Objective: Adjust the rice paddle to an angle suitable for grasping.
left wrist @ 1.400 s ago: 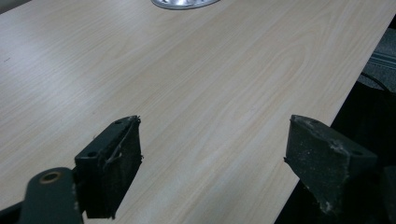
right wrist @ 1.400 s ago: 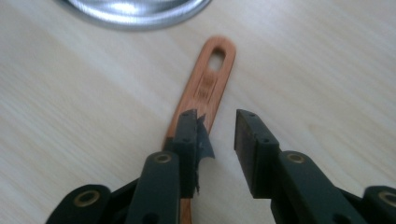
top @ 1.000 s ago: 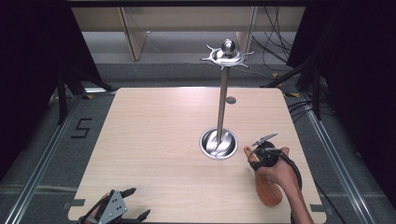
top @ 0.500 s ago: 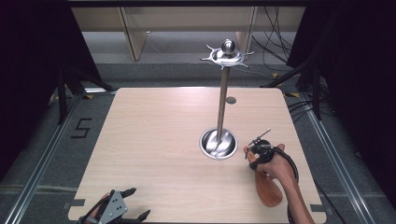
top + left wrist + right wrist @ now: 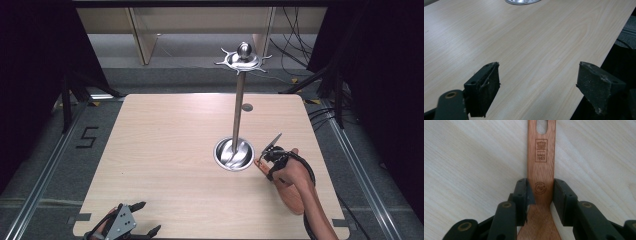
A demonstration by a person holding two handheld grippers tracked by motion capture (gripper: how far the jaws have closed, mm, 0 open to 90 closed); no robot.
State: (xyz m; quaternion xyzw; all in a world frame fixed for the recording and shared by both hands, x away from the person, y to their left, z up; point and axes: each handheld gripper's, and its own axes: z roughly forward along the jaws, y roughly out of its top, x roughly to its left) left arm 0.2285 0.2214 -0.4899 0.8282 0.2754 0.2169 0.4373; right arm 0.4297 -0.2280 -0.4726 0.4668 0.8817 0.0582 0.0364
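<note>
**Wooden spatula pinched at the neck, beside the stand**

While the left gripper point(image 5: 131, 226) is parked at the near edge of the bench point(image 5: 165, 150), its fingers spread with nothing between them, the work is left to the right gripper point(image 5: 540, 191). Its 2 fingers have just been closing and now pinch the wooden spatula point(image 5: 541, 157), lying flat just beside the steel stand point(image 5: 235, 152). The narrow neck is likely chosen because the hanging hole beyond stays free for a hook of the top ring point(image 5: 243, 59).
</note>
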